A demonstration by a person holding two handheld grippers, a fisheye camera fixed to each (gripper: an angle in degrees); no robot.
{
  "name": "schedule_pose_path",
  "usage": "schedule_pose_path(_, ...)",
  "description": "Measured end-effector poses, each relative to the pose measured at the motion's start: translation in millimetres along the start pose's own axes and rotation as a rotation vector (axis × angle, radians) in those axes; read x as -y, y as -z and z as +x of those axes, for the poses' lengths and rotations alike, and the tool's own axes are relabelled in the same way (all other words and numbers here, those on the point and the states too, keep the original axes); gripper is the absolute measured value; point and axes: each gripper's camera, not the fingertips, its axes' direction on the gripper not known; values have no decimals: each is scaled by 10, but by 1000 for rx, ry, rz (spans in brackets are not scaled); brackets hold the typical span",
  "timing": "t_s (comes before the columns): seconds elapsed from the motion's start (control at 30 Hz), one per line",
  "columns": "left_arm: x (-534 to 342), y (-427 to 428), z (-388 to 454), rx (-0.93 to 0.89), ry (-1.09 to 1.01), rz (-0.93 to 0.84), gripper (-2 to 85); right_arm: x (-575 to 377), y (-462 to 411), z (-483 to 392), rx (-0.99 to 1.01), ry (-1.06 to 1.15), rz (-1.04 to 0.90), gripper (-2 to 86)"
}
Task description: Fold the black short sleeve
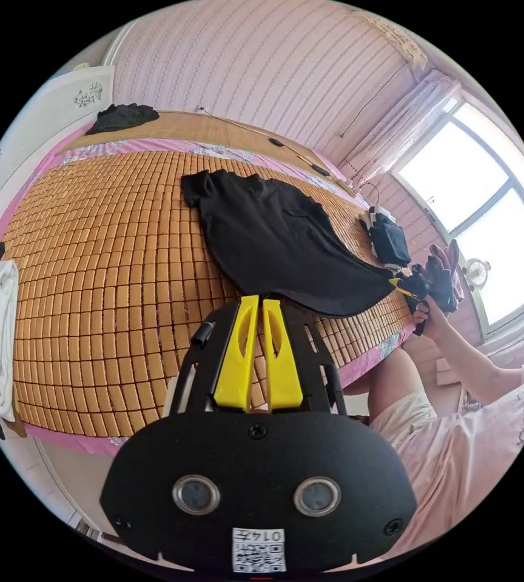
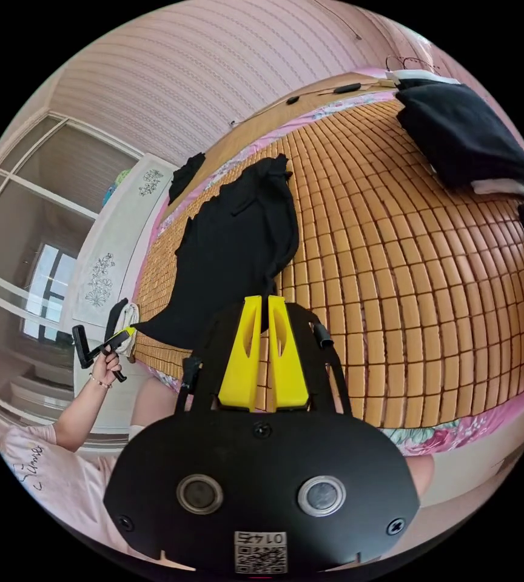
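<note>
Both grippers are seen clamped on the hem of the black short sleeve shirt [image 1: 274, 242]. The left gripper [image 1: 261, 303] has its yellow jaws drawn close together over the near hem edge, and the right gripper [image 2: 261, 303] is pinched the same way on the opposite bottom corner. Each is also caught in the other's view, held in a hand at the bed's edge, with a hem corner pulled out to a point at its tip. The shirt is spread over the bamboo mat [image 1: 104, 254] on the bed, collar toward the far side, hem lifted toward the person.

Only a thin strip of cloth appears to be held, so a corner could be lost if the hem is tugged unevenly. One sleeve looks bunched near the collar and may be trapped as a crease in the fold. The smooth mat may let the shirt slide rather than stay flat.

A code sticker is fixed to each gripper's housing; its print is not read off. No brand is made out on the shirt.
</note>
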Motion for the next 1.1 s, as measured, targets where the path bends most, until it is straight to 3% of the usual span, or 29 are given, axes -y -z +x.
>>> schedule_pose_path(0.27,-21,-259,-81,33,-67,-161,-9,46,-112,218,-20,-35,-129,5)
schedule_pose_path(0.63,34,-438,-37,107,-203,-295,-10,73,-223,-11,-102,124,-292,3)
schedule_pose_path(0.87,4,-495,-104,109,-164,-306,-7,22,-327,-140,-232,168,-334,-1)
schedule_pose_path(1.1,15,-336,-135,46,-130,-195,-1,8,-299,-278,-373,215,-284,-3)
